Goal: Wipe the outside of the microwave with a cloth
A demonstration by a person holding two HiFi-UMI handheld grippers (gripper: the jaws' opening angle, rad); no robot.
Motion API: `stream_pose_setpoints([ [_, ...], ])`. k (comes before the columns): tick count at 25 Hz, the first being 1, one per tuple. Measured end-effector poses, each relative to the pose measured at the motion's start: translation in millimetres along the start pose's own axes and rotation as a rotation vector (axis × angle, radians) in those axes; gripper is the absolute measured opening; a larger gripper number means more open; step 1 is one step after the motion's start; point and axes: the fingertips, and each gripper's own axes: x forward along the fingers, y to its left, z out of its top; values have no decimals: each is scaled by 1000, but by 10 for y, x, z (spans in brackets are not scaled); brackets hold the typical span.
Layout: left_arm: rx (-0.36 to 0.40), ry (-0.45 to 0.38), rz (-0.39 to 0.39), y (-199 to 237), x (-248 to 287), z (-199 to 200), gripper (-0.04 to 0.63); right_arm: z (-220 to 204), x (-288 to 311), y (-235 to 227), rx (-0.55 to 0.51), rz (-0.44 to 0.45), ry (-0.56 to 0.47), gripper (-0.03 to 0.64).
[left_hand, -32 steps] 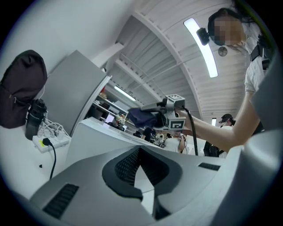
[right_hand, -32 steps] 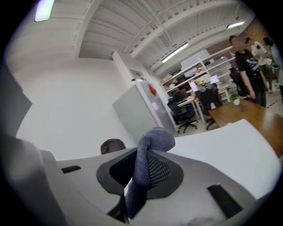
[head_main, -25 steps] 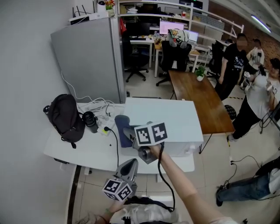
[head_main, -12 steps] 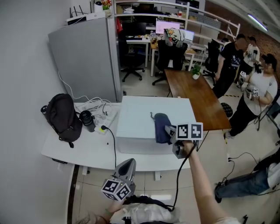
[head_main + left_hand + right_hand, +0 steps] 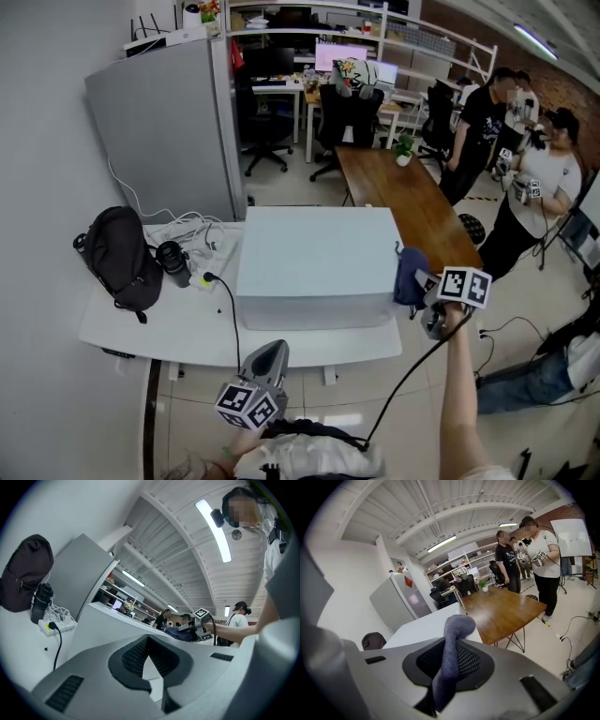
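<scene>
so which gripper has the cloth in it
The right gripper, out by the microwave's right side: its jaws are shut on the dark blue cloth. The left gripper, low near the person's body, holds nothing.

White table with the things standing on it

The white table (image 5: 159, 326) carries the microwave (image 5: 314, 251) in the middle. At the left lies a backpack (image 5: 117, 258), and between them stand a black cup (image 5: 173, 263), a power strip (image 5: 201, 279) and loose cables (image 5: 187, 228) at the far side.

Cloth (image 5: 457, 625): lower end hidden between jaws of right gripper (image 5: 446, 667). Microwave (image 5: 314, 262): right side face apparently out of sight.
</scene>
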Motion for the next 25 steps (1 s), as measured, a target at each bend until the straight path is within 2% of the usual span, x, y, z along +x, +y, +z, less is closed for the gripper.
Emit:
stream_pose_setpoints([
  [2, -1, 2, 3, 32, 2, -2, -14, 175, -40, 350, 4, 91, -53, 74],
  [6, 2, -10, 8, 85, 31, 45, -14, 510, 91, 1484, -28, 333, -122, 74],
  [9, 5, -22, 13, 108, 2, 97, -14, 471, 423, 2373, -75, 486, -81, 74],
  [12, 10, -23, 27, 162, -74, 107, -14, 92, 861, 3066, -124, 561, 32, 74],
  [15, 11, -27, 46, 219, -149, 127, -14, -366, 1240, 3527, -153, 592, 158, 74],
  [18, 7, -40, 65, 270, -203, 153, -14, -706, 1538, 3646, -185, 564, 255, 74],
  [22, 5, -42, 70, 279, -263, 170, -14, -744, 1663, 3300, -186, 488, 284, 74],
  [25, -1, -40, 64, 282, -268, 166, -14, -530, 1581, 2696, -158, 403, 248, 74],
])
